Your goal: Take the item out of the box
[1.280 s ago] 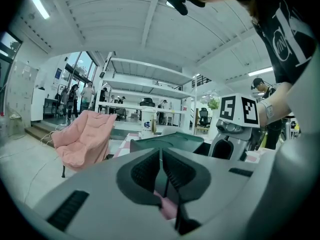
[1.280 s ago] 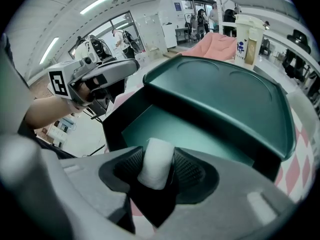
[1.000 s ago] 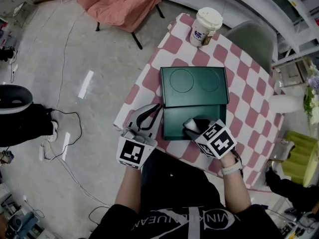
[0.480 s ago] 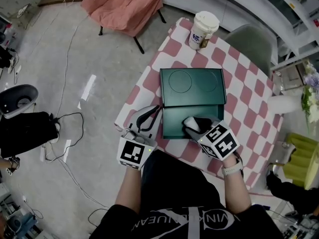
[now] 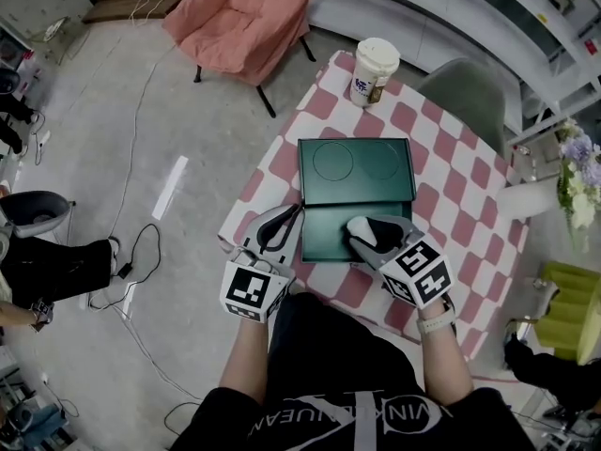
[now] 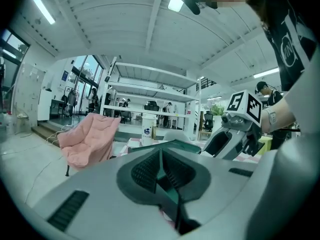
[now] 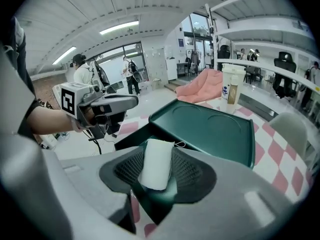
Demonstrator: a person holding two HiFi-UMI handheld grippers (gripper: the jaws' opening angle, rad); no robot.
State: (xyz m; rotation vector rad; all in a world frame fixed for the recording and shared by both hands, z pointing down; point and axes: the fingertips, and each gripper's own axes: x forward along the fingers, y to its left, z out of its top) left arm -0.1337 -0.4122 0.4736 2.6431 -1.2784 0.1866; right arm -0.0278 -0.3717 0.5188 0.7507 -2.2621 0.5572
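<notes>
Overhead, the head view shows a table (image 5: pixel 451 186) under a pink-and-white checked cloth. A dark green box (image 5: pixel 329 235) lies open on its near left part. The box's lid (image 5: pixel 357 169) is folded back flat on the far side, with two round outlines pressed into it. The left gripper (image 5: pixel 293 216) reaches in from the near left, its tips at the box's left wall. The right gripper (image 5: pixel 362 233) sits over the near right part of the open box. A paper cup (image 5: pixel 374 67) stands at the table's far edge. A pink chair (image 5: pixel 249 7) is on the floor far to the left, and a grey chair (image 5: pixel 474 87) is beyond the table's far right side.

From the left gripper view, the jaws are drawn almost together with a thin green edge of the box clamped between the ribbed pads. The right gripper shows ahead on the right, and the cup and pink chair lie farther off.

From the right gripper view, the jaws are closed on a small white packet (image 7: pixel 156 156), pinched upright between the pads with a thin string at its top. Below and just beyond it lies the open box. The lid stretches away to the far right, and the cup stands past it.
</notes>
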